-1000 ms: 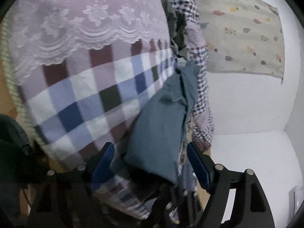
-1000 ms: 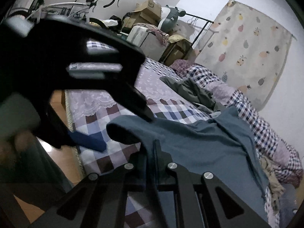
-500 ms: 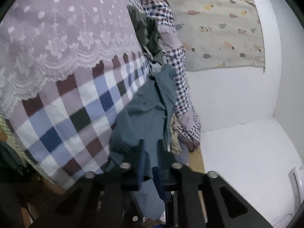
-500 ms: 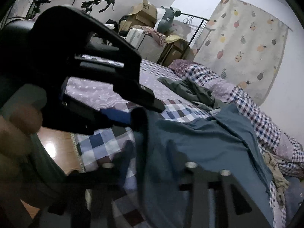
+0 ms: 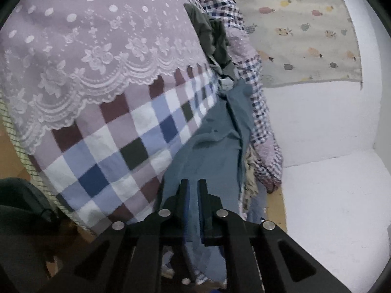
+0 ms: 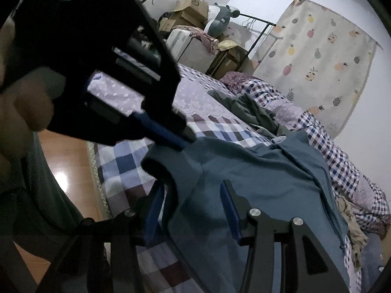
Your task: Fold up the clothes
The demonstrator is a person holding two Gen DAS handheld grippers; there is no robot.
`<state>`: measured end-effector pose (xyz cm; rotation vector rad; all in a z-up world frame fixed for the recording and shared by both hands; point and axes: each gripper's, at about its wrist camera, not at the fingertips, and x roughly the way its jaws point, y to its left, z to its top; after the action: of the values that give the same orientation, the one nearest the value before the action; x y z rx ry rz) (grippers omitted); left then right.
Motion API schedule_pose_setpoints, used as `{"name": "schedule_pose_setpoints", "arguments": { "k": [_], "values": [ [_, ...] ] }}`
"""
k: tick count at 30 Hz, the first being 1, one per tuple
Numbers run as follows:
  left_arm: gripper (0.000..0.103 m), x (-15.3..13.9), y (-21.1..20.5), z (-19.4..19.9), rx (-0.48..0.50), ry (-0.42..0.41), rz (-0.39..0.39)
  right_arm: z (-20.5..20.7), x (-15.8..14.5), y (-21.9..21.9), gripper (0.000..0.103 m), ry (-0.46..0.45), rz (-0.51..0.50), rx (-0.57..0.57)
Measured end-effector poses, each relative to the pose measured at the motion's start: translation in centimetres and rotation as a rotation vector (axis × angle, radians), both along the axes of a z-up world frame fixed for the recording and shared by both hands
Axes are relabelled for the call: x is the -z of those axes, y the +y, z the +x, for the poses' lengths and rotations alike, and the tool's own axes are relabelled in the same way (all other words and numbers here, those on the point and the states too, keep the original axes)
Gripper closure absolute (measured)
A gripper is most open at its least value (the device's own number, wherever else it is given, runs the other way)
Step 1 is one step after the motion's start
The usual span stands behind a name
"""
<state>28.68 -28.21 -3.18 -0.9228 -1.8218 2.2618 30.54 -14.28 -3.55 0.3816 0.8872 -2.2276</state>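
Note:
A blue-grey garment (image 5: 215,146) lies spread along the bed's near side, over the checked sheet (image 5: 110,161). My left gripper (image 5: 193,185) pinches its edge, with cloth filling the narrow gap between the blue pads; its jaws are opening slightly. In the right wrist view the left gripper (image 6: 188,139) holds that edge of the garment (image 6: 256,178) raised, a hand (image 6: 24,102) behind it. My right gripper (image 6: 191,185) stands open around a hanging fold, and its pads do not press on it.
An olive garment (image 6: 246,107) lies crumpled further up the bed, beside a checked quilt (image 6: 337,166). Cardboard boxes (image 6: 188,7) stand behind the bed. A pineapple curtain (image 6: 317,56) hangs on the far wall. Wooden floor (image 6: 66,156) runs along the bed's left edge.
The left gripper has shut on the blue-grey garment's edge. The right gripper, shut on the cloth before, has opened and let go.

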Motion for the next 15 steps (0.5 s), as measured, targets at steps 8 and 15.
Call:
{"name": "schedule_pose_setpoints", "arguments": {
  "k": [8, 15],
  "values": [
    [0.036, 1.0, 0.1, 0.5, -0.005, -0.09, -0.025, -0.5, -1.1, 0.7, 0.054, -0.045, -0.064, 0.013],
    [0.036, 2.0, 0.6, 0.5, 0.014, -0.139, -0.01, -1.1, -1.2, 1.0, 0.053, -0.058, -0.074, 0.046]
  ]
}}
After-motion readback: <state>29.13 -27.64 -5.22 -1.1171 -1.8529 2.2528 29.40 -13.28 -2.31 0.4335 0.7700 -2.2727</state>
